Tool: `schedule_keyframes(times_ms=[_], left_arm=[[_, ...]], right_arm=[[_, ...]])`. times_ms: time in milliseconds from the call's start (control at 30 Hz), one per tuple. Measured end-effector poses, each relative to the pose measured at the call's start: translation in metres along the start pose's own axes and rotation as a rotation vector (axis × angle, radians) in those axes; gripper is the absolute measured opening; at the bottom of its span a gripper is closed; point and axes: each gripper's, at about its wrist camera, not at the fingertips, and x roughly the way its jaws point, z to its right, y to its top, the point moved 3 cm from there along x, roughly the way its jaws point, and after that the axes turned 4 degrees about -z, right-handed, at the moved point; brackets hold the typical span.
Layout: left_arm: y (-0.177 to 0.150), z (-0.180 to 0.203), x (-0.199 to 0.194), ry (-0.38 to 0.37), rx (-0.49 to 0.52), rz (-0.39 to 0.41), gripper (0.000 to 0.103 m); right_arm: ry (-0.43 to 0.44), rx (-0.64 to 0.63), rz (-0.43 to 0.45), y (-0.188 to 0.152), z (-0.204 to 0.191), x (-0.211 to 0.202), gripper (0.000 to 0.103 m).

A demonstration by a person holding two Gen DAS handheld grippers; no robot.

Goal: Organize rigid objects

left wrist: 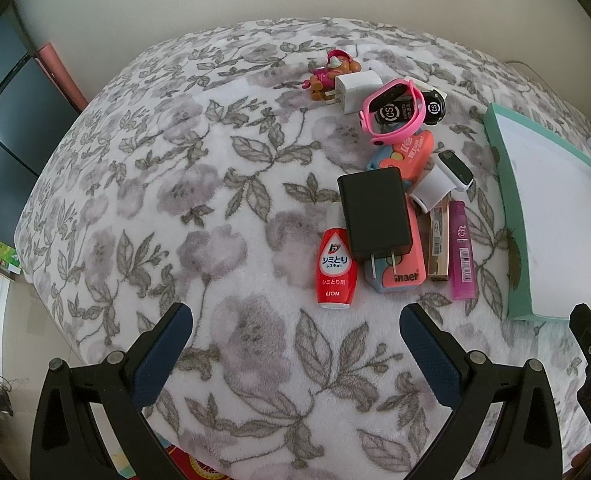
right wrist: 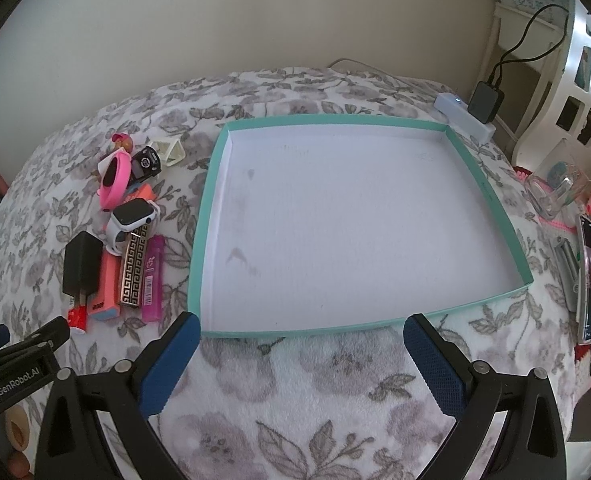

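Both grippers are hovering low over the near edge of the bed (left wrist: 143, 184), which is wearing a white blanket printed with grey flowers. On the left gripper (left wrist: 295, 344) the jaws are standing wide apart with nothing between them, and the right gripper (right wrist: 299, 352) is doing the same, its blue pads (right wrist: 171, 364) sitting just short of the teal tray (right wrist: 205, 216). That shallow tray, white inside, is lying toward the right side of the bed and is holding nothing. Beside its left wall the small things are crowding in a loose heap: a red LION bottle (left wrist: 333, 264) is lying nearest the front edge, a black charger (left wrist: 373, 212) is resting partly on a coral case (left wrist: 401, 268), and next to them a gold patterned bar (right wrist: 134, 268) and a purple tube (left wrist: 463, 252) are lying side by side. Farther back a white smartwatch (left wrist: 453, 170) is sitting against the pile, a pink watch (left wrist: 391, 110) is looping over a black one (left wrist: 434, 106), and a white charger (left wrist: 355, 88) is touching a pink toy figure (left wrist: 333, 68) toward the far edge. A white power strip (right wrist: 465, 118) is lying past the tray's far right corner.
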Motion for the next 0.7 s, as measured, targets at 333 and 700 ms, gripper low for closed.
schedule_keyframes(times_ms=[333, 700], left_arm=[[0.0004, 0.0004, 0.0002, 0.000, 0.005, -0.002, 0.103], [0.0044, -0.0070, 0.0007, -0.010, -0.033, -0.005, 0.103]], right_arm=[[0.000, -0.003, -0.004, 0.0001, -0.0002, 0.0006, 0.103], [0.018, -0.020, -0.001, 0.0024, -0.0051, 0.0012, 0.103]])
